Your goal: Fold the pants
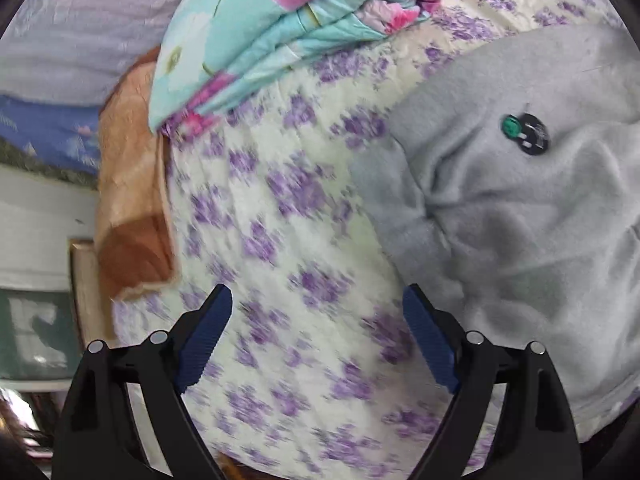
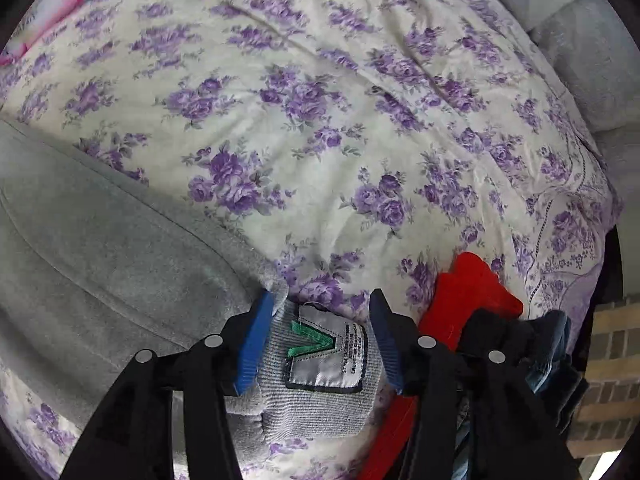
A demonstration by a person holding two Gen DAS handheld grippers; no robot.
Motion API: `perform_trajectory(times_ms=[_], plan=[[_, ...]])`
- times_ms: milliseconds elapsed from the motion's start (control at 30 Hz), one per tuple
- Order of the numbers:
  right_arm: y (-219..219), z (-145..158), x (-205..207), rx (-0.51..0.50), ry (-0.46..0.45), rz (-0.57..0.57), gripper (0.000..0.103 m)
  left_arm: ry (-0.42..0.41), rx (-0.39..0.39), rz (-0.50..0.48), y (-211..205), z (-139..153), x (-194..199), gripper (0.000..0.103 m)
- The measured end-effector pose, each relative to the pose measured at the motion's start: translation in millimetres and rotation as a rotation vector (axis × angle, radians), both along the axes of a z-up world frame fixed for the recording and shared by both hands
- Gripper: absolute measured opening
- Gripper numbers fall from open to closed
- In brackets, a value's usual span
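Grey fleece pants (image 1: pixel 520 208) lie crumpled on the right of the left wrist view, with a round black and green badge (image 1: pixel 527 134) on them. My left gripper (image 1: pixel 318 296) hangs open above the flowered bedspread (image 1: pixel 280 220), just left of the pants' edge, holding nothing. In the right wrist view the pants (image 2: pixel 80 240) stretch off to the left. Their ribbed waistband (image 2: pixel 320 408), with a silver label (image 2: pixel 326 354) bearing a green V, lies between the fingers of my right gripper (image 2: pixel 323 300). Its jaws stand apart on either side of the band, and the pads do not squeeze it.
A folded turquoise and pink quilt (image 1: pixel 256 40) and an orange-brown blanket (image 1: pixel 132 208) sit at the bed's far edge. A red garment (image 2: pixel 468 300) and dark clothes (image 2: pixel 552 352) lie right of my right gripper. A brick wall (image 2: pixel 608 360) stands beyond the bed edge, with grey bedding (image 2: pixel 580 40) at upper right.
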State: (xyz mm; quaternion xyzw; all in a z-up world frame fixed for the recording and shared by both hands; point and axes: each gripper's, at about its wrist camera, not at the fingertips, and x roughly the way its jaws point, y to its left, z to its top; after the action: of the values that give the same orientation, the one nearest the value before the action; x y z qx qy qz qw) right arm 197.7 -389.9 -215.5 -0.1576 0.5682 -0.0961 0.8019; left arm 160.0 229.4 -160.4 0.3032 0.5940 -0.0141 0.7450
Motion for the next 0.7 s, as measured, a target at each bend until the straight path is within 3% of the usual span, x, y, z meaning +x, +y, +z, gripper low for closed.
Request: perform_trajectory(times_ms=[67,167,200,300,400,467,600,700], plan=[[-17,20,-37,0.184,-0.049,-0.064,0.060,-0.010,-0.098,0.044,7,0,-23,0.085],[-28,46,-129,0.405,-0.130,-0.118,0.068,-0.019,-0.319,0.168,23,-1,-63,0.085],[-33,50,-164,0.495,-0.146,-0.150,0.073,-0.019,-0.377,0.208,28,-4,-74,0.085],[-41,37,-271,0.828,-0.120,-0.296,0.074,-0.014,-0.494,0.318,35,-18,-108,0.085],[-35,5,-358,0.952,-0.110,-0.416,0.074,-0.009,-0.551,0.377,30,-30,-131,0.085],[-20,-12,-394,1.017,-0.123,-0.429,0.074,-0.020,-0.572,0.399,22,-35,-141,0.085],[1,-45,-414,1.108,-0.154,-0.412,0.073,-0.007,-0.584,0.416,5,-40,-157,0.085],[1,-64,-410,1.232,-0.243,-0.435,0.071,-0.013,-0.573,0.399,-3,-35,-171,0.085]])
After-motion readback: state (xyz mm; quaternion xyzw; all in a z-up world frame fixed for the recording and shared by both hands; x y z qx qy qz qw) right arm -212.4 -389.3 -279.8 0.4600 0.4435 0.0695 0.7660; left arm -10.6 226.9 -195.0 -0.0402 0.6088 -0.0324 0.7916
